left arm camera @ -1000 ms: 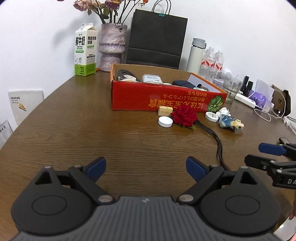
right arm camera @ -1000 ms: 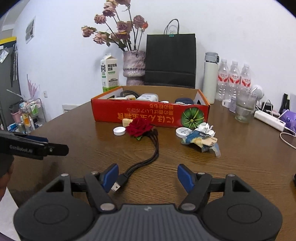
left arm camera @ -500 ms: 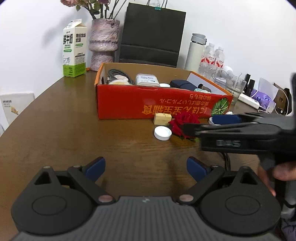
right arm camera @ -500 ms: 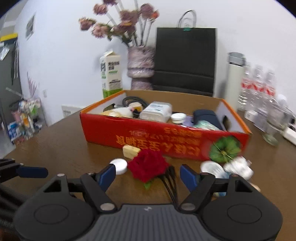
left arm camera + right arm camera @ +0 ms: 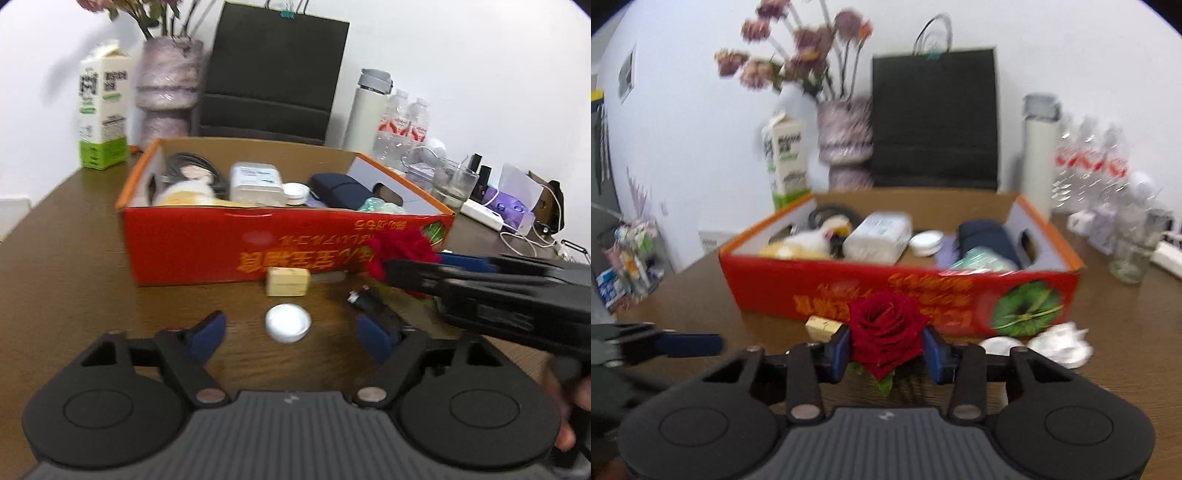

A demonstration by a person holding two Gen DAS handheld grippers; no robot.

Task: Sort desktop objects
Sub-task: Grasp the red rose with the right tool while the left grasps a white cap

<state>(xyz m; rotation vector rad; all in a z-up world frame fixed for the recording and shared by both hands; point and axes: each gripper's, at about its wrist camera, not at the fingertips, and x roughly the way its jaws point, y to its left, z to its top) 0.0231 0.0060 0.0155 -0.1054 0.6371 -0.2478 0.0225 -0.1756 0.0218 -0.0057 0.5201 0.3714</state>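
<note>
Right gripper [image 5: 886, 345] sits low centre in its own view, level, aimed at the red cardboard box [image 5: 820, 291]. Its blue pads [image 5: 839, 349] press both sides of a red rose [image 5: 886, 328], so the fingers are clamped on the bloom. In the left wrist view the same tool enters from the right edge as a dark, blurred bar, rose [image 5: 400, 249] at its tip, in front of the box's right front corner.

Left gripper [image 5: 291, 334] fills the bottom of its frame, fingers spread wide with nothing between them. A white cap [image 5: 288, 323] lies on the wooden table [image 5: 74, 280] in that gap, touching neither pad.

Rose: bloom faces up and toward the camera in the right wrist view, green leaf below it; long axis roughly vertical in frame. Whether it is clear of the table cannot be told.

Box, open top, centre frame: a coiled dark cable [image 5: 192, 164] at left, a white packet [image 5: 255, 182] in the middle, a small white lid [image 5: 295, 192], a navy pouch [image 5: 341, 188] at right.

A small yellow block [image 5: 287, 281] rests just in front of the box.
</note>
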